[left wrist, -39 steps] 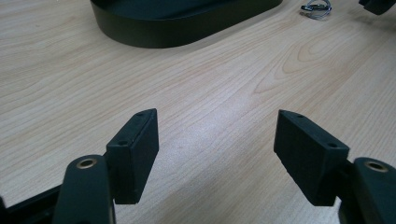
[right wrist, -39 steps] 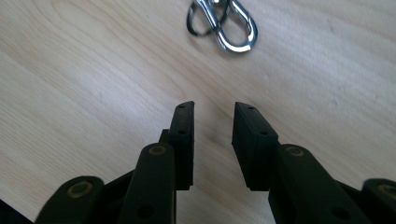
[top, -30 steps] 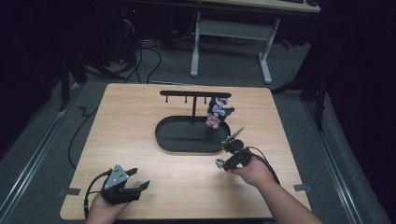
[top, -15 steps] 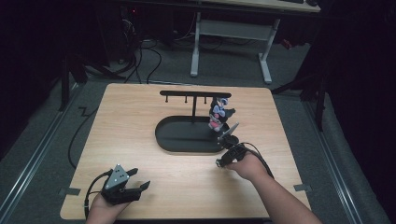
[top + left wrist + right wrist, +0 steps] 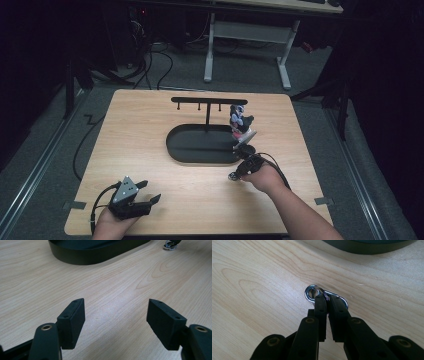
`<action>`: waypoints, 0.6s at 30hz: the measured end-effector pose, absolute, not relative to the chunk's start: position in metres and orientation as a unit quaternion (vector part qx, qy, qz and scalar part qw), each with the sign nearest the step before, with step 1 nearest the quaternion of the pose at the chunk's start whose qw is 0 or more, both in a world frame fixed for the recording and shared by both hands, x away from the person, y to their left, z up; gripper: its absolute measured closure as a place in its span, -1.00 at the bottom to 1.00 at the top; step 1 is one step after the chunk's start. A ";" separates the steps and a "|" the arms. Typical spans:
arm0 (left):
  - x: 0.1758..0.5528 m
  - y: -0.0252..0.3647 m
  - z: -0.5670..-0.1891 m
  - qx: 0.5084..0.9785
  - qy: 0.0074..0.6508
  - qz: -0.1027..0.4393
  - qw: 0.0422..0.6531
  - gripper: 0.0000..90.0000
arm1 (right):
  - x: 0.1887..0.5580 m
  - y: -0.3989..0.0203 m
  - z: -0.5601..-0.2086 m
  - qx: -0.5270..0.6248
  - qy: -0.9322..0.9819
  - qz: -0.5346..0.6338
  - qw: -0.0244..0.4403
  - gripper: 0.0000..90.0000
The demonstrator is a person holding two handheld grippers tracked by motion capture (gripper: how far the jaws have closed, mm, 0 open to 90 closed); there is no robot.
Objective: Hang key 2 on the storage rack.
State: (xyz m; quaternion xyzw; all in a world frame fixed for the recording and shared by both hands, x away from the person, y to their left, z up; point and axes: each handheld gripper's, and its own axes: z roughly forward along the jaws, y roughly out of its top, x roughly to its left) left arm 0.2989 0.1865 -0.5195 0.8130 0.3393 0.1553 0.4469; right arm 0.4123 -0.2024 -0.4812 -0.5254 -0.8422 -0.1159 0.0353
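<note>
Right gripper [image 5: 325, 298]: the fingers [image 5: 320, 307] have just been closing and now stand almost together, with the wire of a small metal carabiner clip [image 5: 312, 293] pinched between them. The clip lies flat on the table [image 5: 249, 277], just in front of the rim of the black oval tray [image 5: 372, 247]. In the high view the same gripper [image 5: 239, 172] sits low over the table at the tray's [image 5: 200, 145] near right edge, and the clip [image 5: 233, 176] appears as a small bright spot at its tip. Compared with the frames a second ago, the right hand has shifted very little; the change is in the fingers, which have gone from partly open to clamped.

Left gripper [image 5: 142, 200]: parked at the near left corner of the table [image 5: 140, 125], in the same place as before. Its fingers [image 5: 72, 321] are spread wide with bare wood between them.

A stand with a hook bar [image 5: 209, 100] rises from the tray; a small figure-like object [image 5: 239, 120] hangs or stands at its right end, the resolution being too low to say which.

Assessment: the grasp on the clip appears complete but narrow, taken on thin wire near the fingertips. The likely next step is a lift toward the hook bar. The clip may pivot or slip, so the lift should begin slowly.
</note>
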 end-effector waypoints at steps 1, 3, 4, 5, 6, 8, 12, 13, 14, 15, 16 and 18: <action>0.299 0.186 -0.520 0.813 0.339 0.156 0.447 -0.30 | 0.412 -0.202 -0.481 -0.525 -0.842 -0.117 0.036 0.91; 0.299 0.187 -0.520 0.813 0.340 0.156 0.447 -0.30 | 0.411 -0.202 -0.479 -0.528 -0.840 -0.120 0.034 0.94; 0.299 0.187 -0.520 0.813 0.340 0.156 0.447 -0.30 | 0.411 -0.203 -0.478 -0.524 -0.842 -0.123 0.033 0.96; 0.299 0.187 -0.520 0.812 0.340 0.157 0.447 -0.30 | 0.410 -0.203 -0.477 -0.518 -0.846 -0.127 0.029 0.98; 0.299 0.187 -0.520 0.813 0.340 0.157 0.447 -0.30 | 0.410 -0.204 -0.476 -0.517 -0.847 -0.124 0.025 0.98; 0.299 0.187 -0.520 0.813 0.340 0.156 0.447 -0.30 | 0.408 -0.206 -0.476 -0.514 -0.849 -0.119 0.023 0.98; 0.299 0.186 -0.520 0.813 0.339 0.157 0.446 -0.30 | 0.404 -0.210 -0.474 -0.512 -0.851 -0.117 0.017 0.98; 0.299 0.186 -0.520 0.814 0.338 0.157 0.445 -0.29 | 0.403 -0.212 -0.473 -0.512 -0.851 -0.117 0.015 0.98; 0.299 0.185 -0.520 0.814 0.339 0.157 0.445 -0.29 | 0.402 -0.213 -0.472 -0.509 -0.852 -0.119 0.013 0.98; 0.299 0.185 -0.521 0.814 0.338 0.157 0.445 -0.30 | 0.401 -0.214 -0.471 -0.509 -0.852 -0.121 0.013 0.98; 0.299 0.185 -0.521 0.815 0.338 0.156 0.444 -0.29 | 0.400 -0.216 -0.470 -0.507 -0.853 -0.122 0.010 0.98; 0.300 0.185 -0.521 0.815 0.338 0.156 0.444 -0.29 | 0.398 -0.219 -0.467 -0.501 -0.855 -0.129 0.009 0.98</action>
